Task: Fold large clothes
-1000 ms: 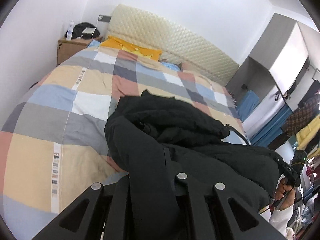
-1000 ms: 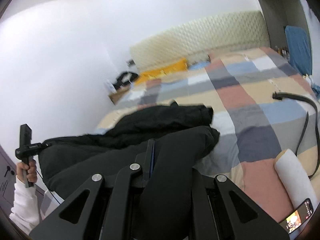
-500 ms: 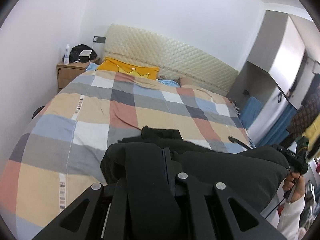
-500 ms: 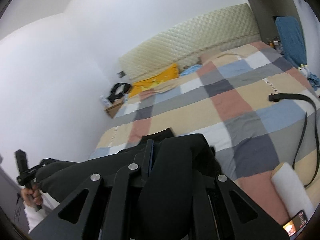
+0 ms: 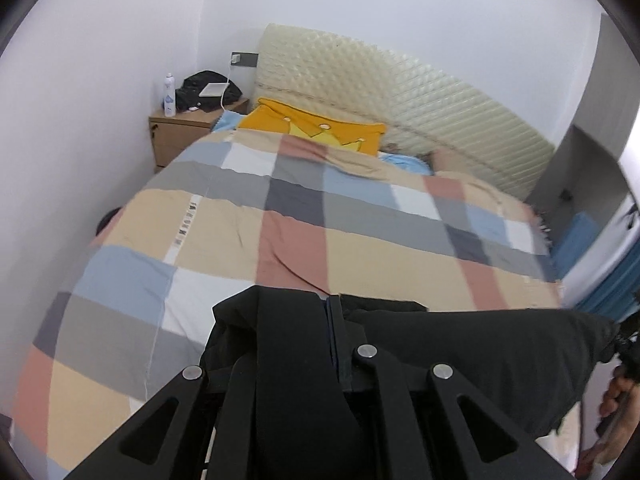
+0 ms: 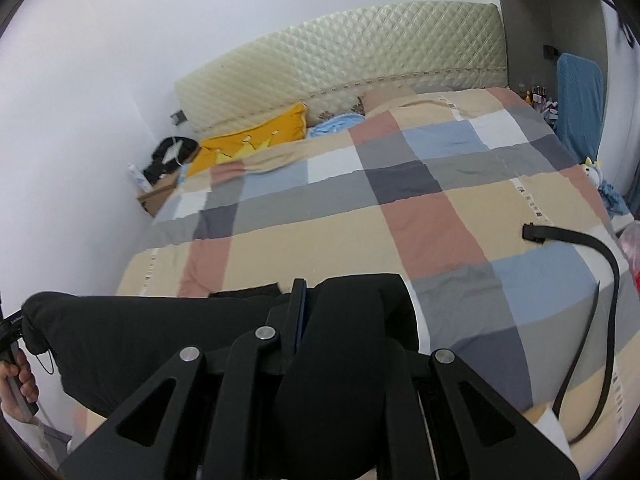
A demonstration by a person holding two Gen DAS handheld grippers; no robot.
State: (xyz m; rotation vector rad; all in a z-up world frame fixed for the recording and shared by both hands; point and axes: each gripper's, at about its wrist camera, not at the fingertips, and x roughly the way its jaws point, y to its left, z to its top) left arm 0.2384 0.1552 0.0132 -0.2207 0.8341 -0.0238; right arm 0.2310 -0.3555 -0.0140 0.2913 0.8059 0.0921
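Note:
A large black garment [image 5: 460, 356] hangs stretched between my two grippers, lifted above the foot of the bed. My left gripper [image 5: 332, 320] is shut on one top edge of it; black cloth drapes over its fingers. My right gripper [image 6: 304, 304] is shut on the other top edge, and the garment [image 6: 140, 340] spans left from it toward the other hand. The garment's lower part is hidden below the frames. The checked bedspread [image 5: 320, 220] lies flat beyond it.
A black belt [image 6: 592, 280] lies on the bed's right side. A yellow pillow [image 5: 316, 130] sits by the padded headboard [image 6: 360, 64]. A wooden nightstand [image 5: 180, 132] with a bottle stands at the far left. A blue towel [image 6: 580, 96] hangs at right.
Both grippers have lifted and pulled back toward the foot of the bed. The black garment has come up off the bedspread and now hangs taut between them.

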